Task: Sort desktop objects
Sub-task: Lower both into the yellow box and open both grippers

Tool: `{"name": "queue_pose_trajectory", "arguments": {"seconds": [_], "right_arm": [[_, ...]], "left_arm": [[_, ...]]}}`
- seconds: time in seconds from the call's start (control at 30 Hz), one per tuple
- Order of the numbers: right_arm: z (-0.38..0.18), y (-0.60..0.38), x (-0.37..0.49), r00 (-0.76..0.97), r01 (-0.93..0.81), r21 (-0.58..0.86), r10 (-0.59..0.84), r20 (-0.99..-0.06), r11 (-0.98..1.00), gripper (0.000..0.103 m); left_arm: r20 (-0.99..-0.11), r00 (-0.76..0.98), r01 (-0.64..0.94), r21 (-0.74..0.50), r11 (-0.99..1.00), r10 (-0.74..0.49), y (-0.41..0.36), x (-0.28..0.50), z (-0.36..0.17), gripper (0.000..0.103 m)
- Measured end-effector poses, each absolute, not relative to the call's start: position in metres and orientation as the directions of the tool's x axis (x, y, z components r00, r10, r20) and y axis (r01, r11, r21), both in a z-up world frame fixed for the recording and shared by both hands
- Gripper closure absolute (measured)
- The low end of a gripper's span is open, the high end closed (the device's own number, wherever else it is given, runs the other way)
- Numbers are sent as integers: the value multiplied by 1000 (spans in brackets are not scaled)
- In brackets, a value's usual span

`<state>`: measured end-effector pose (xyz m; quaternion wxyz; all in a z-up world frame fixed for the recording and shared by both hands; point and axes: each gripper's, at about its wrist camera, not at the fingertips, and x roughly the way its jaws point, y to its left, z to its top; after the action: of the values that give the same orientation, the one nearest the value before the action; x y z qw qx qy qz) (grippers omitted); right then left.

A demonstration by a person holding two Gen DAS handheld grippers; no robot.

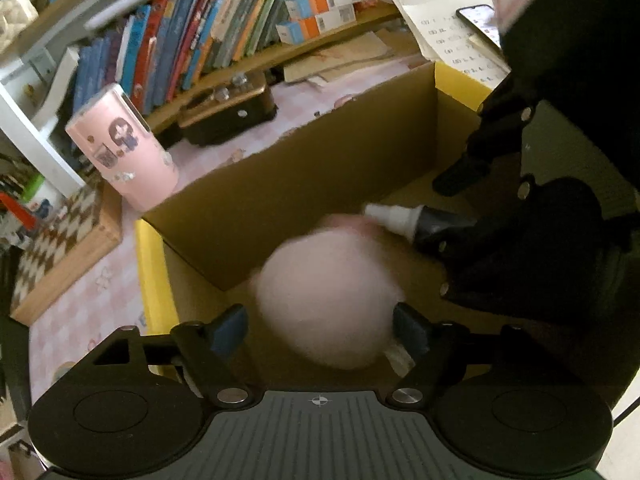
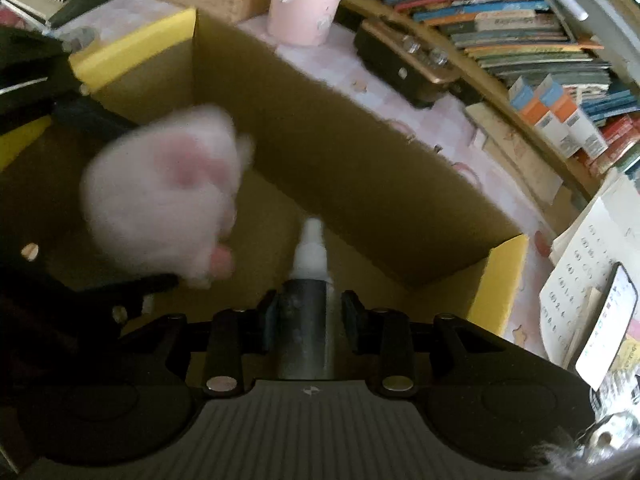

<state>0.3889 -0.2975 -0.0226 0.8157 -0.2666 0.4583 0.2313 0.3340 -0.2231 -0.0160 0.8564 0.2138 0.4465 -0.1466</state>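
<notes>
A pink plush paw toy (image 1: 332, 300) sits between my left gripper's (image 1: 320, 328) fingers over the open cardboard box (image 1: 320, 160); the left finger stands a little apart from it, and the toy is blurred. It also shows in the right wrist view (image 2: 160, 196). My right gripper (image 2: 310, 316) is shut on a dark spray bottle (image 2: 306, 320) with a white cap, held inside the box (image 2: 360, 184). The bottle also shows in the left wrist view (image 1: 412, 220), with the right gripper (image 1: 460, 208) reaching into the box from the right.
A pink cup (image 1: 124, 148) and a checkered wooden box (image 1: 60, 248) stand left of the box. A dark gold-topped case (image 1: 228, 112) sits behind it. Bookshelves (image 1: 180, 40) run along the back. Papers and a phone (image 2: 608, 320) lie at the right.
</notes>
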Motion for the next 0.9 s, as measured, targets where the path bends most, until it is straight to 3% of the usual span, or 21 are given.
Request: {"name": "queue_pose_trajectory", "arguments": {"seconds": [0.27, 0.67, 0.9], "right_arm": [[1, -307, 378, 523, -584, -194, 183, -833, 788, 60], [65, -350, 319, 731, -364, -37, 261, -630, 931, 60], [76, -363, 271, 799, -252, 48, 236, -553, 967, 60]], "left_arm": [[-785, 613, 393, 207, 896, -88, -209, 316, -3, 16], [-533, 834, 236, 113, 965, -142, -174, 258, 55, 11], [-475, 871, 178, 57, 982, -130, -159, 224, 66, 10]]}}
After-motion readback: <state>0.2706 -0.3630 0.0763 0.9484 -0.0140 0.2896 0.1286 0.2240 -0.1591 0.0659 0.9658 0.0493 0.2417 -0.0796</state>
